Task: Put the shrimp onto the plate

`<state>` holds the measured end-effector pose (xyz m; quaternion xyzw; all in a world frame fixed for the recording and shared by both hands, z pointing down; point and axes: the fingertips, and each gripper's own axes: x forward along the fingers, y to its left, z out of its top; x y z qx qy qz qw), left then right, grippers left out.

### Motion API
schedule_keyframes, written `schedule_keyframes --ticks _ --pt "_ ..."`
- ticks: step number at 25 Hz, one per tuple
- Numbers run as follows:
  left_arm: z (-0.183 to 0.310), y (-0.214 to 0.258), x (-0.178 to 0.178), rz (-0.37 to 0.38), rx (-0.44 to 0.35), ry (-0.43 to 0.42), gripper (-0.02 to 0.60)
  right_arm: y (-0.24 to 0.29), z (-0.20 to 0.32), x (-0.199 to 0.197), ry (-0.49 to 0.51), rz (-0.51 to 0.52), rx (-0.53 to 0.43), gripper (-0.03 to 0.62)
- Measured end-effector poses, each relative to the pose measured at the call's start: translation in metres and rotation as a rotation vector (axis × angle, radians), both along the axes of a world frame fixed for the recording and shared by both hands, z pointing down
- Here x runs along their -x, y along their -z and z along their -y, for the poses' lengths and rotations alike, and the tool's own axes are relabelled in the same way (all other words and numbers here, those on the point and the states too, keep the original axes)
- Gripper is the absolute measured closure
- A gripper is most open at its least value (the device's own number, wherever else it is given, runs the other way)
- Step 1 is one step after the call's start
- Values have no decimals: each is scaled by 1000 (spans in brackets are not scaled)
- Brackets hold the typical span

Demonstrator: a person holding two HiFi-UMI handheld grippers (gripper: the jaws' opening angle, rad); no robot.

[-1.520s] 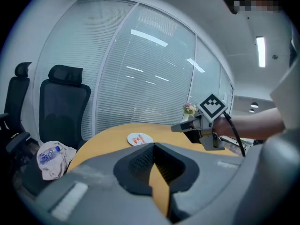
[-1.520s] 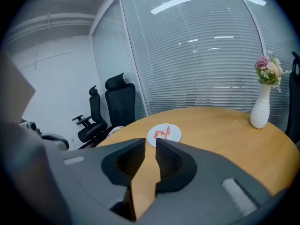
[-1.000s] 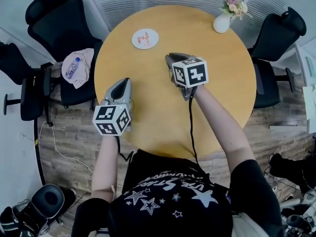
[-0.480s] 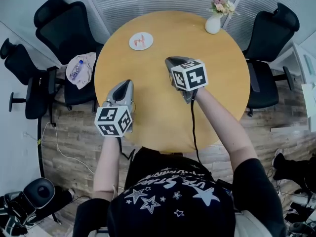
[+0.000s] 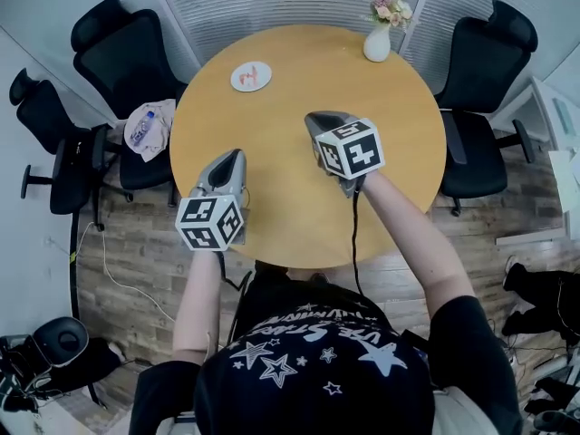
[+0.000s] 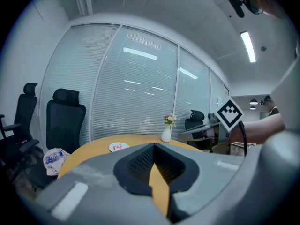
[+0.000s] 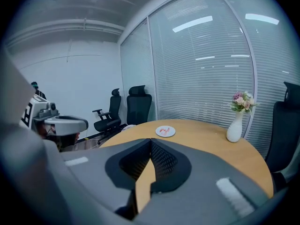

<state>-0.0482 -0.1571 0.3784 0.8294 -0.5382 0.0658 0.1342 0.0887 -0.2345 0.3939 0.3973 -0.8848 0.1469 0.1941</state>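
Item one, round wooden table [image 5: 272,125], ringed by black office chairs [image 5: 118,43]. Item two, the white plate [image 5: 236,80], which we find at the far left of the tabletop; the pink shrimp [image 5: 256,76] lies on it, well apart from both tools. Item three, a white vase [image 5: 376,45] of flowers at the far right edge of the table, well apart from the plate. Item four, a water bottle [image 5: 139,127] lying on a pale cloth [image 5: 159,116] on the seat of a chair to the left. Item five, the left gripper [image 5: 234,156], held over the near left part of the table and pointing toward the far side; we see its jaws pressed together tip to tip, with nothing between them. Item six, the right gripper [image 5: 317,120], held over the middle of the table and likewise pointing toward the far side; its jaws have just been closing and now meet at the tips, with nothing caught between them.
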Motion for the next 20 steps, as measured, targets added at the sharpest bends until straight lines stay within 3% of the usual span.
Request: schedule_keyframes --ticks 8,20 --pt "-36 -1 -27 10 5 32 580 14 -42 -36 25 35 -66 592" --pt "-69 -6 -31 30 23 36 580 8 -76 -57 -13 157 -35 592"
